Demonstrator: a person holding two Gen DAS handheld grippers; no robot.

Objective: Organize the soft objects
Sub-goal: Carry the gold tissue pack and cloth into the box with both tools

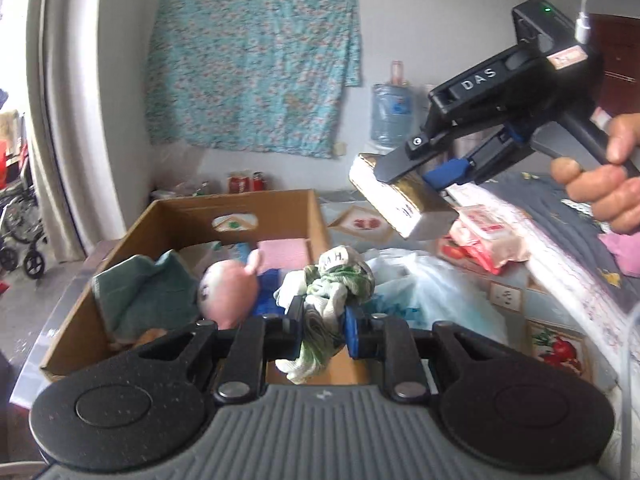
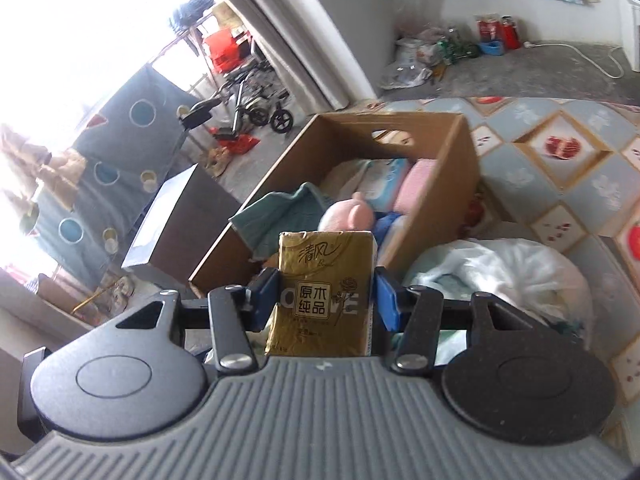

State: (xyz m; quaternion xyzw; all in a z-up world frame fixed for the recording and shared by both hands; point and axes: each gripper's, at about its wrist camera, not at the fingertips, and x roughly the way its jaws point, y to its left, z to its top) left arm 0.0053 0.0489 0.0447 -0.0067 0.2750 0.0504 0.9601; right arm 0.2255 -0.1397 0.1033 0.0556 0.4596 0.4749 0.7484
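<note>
My left gripper point(image 1: 322, 330) is shut on a bunched green and white sock point(image 1: 334, 292), held in the air near the right wall of a cardboard box point(image 1: 176, 210). My right gripper point(image 2: 326, 300) is shut on a gold tissue pack point(image 2: 326, 276), its blue pads pressing both sides. In the left wrist view that right gripper point(image 1: 424, 172) hangs at the upper right with the tissue pack point(image 1: 400, 200) in it and a hand point(image 1: 600, 176) on its handle. The box point(image 2: 460, 184) holds a pink plush toy point(image 2: 348, 216), a teal cloth point(image 2: 272, 216), a pink sponge and packs.
A white plastic bag point(image 2: 500, 272) lies beside the box on a patterned tablecloth point(image 2: 560, 148). Red and white packets point(image 1: 484, 240) and a folded quilt point(image 1: 560, 248) lie to the right. A water bottle point(image 1: 390, 116) stands against the wall. A wheelchair point(image 2: 260, 108) and clutter sit on the floor.
</note>
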